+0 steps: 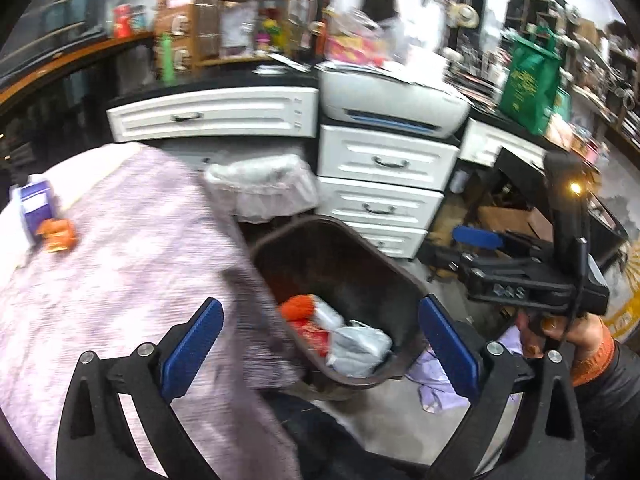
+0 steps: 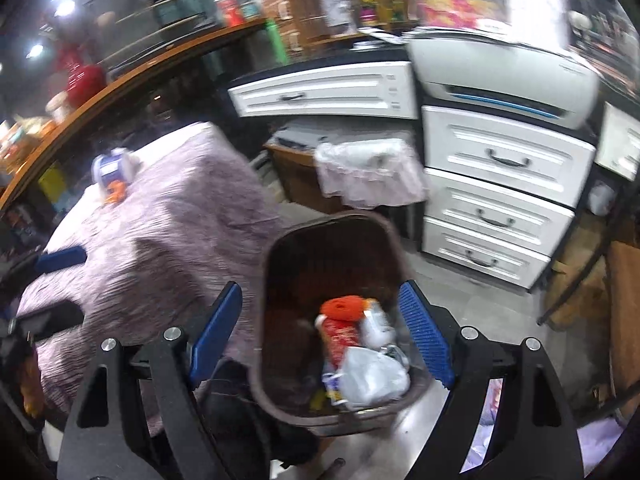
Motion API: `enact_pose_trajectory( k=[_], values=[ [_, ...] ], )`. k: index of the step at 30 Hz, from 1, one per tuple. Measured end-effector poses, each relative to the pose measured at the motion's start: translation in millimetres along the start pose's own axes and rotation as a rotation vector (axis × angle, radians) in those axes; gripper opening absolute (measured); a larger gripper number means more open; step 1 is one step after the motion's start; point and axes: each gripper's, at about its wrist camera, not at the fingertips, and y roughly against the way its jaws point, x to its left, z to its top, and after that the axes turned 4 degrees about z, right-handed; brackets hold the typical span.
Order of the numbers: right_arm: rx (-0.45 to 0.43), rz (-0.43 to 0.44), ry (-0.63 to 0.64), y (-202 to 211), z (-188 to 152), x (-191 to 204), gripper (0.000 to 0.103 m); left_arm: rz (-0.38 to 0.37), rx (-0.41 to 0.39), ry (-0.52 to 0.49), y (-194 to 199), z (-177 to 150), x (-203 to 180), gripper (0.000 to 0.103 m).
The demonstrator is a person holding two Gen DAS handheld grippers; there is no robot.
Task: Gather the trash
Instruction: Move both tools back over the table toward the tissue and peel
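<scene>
1. Your left gripper (image 1: 320,348) has its fingers (image 1: 194,346) spread wide apart with nothing between the blue pads; it hangs over the near rim of the brown bin (image 1: 340,256).
2. Your right gripper (image 2: 322,336) likewise has its fingers (image 2: 426,334) wide apart and empty, directly above the bin's mouth (image 2: 276,264).
3. The bin stands on the floor just beside the surface under the lilac cloth (image 1: 120,264). Inside it lie an orange net ball (image 2: 344,306), a red printed wrapper (image 2: 342,338) and a crumpled white plastic bag (image 2: 370,376), all touching.
4. On the cloth's far end, well apart from both grippers, a purple-and-white carton (image 1: 34,210) lies with an orange scrap (image 1: 58,234) touching it.
5. Behind the bin: a clear bag-lined container (image 1: 264,188) and white drawers (image 1: 384,196). Motion blur hides finer detail.
</scene>
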Motion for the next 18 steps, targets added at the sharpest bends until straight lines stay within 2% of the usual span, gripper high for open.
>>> enact_pose_trajectory(
  k=[11, 18],
  values=[
    [0.032, 0.195, 0.163, -32, 31, 103, 0.081, 0.235, -0.039, 0.132, 43, -3, 108, 0.097],
    [0.068, 0.279, 0.294, -56, 49, 168, 0.081, 0.336, -0.033, 0.236, 61, -17, 178, 0.097]
  ],
)
